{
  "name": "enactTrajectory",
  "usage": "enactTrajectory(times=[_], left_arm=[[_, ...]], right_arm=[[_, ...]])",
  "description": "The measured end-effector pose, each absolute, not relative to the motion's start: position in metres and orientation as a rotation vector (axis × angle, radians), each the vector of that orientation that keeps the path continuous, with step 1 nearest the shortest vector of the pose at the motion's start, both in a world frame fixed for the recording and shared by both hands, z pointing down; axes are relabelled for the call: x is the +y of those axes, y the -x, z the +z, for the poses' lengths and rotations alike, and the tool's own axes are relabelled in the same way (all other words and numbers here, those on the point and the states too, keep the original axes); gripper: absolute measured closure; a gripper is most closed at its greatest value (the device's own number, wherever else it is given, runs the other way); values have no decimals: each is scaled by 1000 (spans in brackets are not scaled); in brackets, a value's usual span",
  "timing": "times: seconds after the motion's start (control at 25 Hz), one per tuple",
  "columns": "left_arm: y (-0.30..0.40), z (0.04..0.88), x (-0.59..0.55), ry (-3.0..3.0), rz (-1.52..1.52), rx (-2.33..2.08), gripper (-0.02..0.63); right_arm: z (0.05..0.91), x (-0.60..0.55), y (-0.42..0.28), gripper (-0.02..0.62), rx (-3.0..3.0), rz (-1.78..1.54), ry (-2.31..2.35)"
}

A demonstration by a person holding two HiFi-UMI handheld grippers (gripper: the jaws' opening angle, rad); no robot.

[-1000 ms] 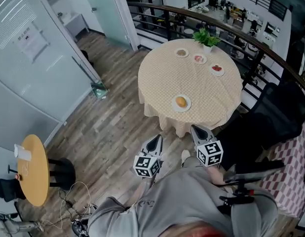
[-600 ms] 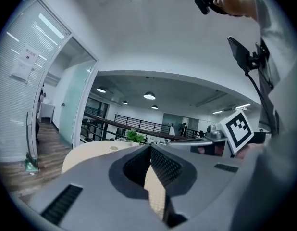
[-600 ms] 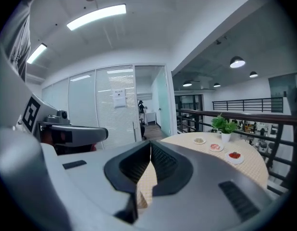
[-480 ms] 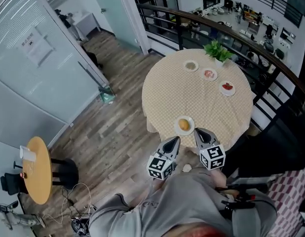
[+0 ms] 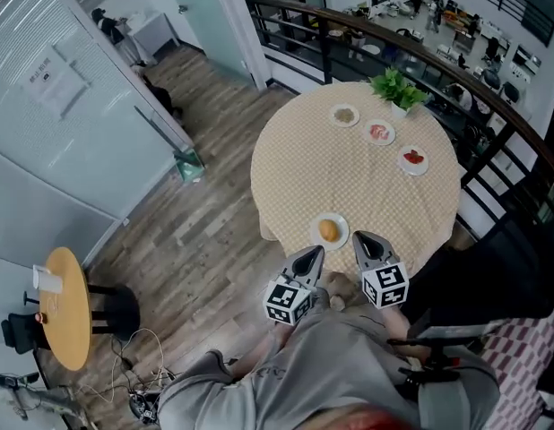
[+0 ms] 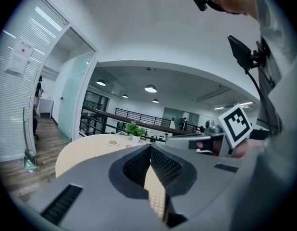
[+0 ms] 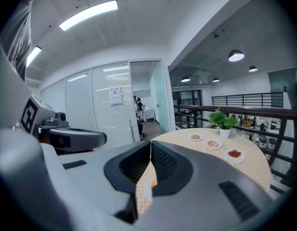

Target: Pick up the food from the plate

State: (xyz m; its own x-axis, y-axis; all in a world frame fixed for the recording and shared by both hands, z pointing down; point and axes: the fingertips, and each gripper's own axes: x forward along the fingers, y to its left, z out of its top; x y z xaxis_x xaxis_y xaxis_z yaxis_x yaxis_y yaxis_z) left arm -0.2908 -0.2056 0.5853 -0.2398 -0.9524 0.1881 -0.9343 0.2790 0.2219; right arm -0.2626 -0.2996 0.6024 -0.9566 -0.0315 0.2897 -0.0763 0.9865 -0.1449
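Observation:
A round table with a checked tan cloth stands ahead. An orange piece of food lies on a white plate near the table's near edge. My left gripper is shut and empty, just short of the table edge, left of the plate. My right gripper is shut and empty, right of the plate. In the right gripper view a sliver of the plate shows between the jaws. Three more small plates lie at the far side.
A potted green plant stands at the table's far edge, before a black railing. A dark office chair is at the right. A small round wooden side table stands at the lower left; glass walls line the left.
Both grippers and I have come closer to the table: the plate with the orange food now lies just ahead of the fingertips, where a second ago floor lay between.

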Motion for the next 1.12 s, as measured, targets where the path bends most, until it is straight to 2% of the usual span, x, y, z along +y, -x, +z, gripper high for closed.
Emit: enactTrajectory(times=[0.24, 0.68, 1.12], left_arm=[[286, 580, -216, -1827, -60, -2194, 595], [295, 497, -237, -2154, -91, -2210, 595], [324, 508, -222, -2077, -138, -2242, 594]], right_arm=[[594, -302, 246, 581, -2835, 269, -190], [531, -315, 215, 581, -2919, 263, -486], [523, -314, 202, 581, -2932, 241, -595]])
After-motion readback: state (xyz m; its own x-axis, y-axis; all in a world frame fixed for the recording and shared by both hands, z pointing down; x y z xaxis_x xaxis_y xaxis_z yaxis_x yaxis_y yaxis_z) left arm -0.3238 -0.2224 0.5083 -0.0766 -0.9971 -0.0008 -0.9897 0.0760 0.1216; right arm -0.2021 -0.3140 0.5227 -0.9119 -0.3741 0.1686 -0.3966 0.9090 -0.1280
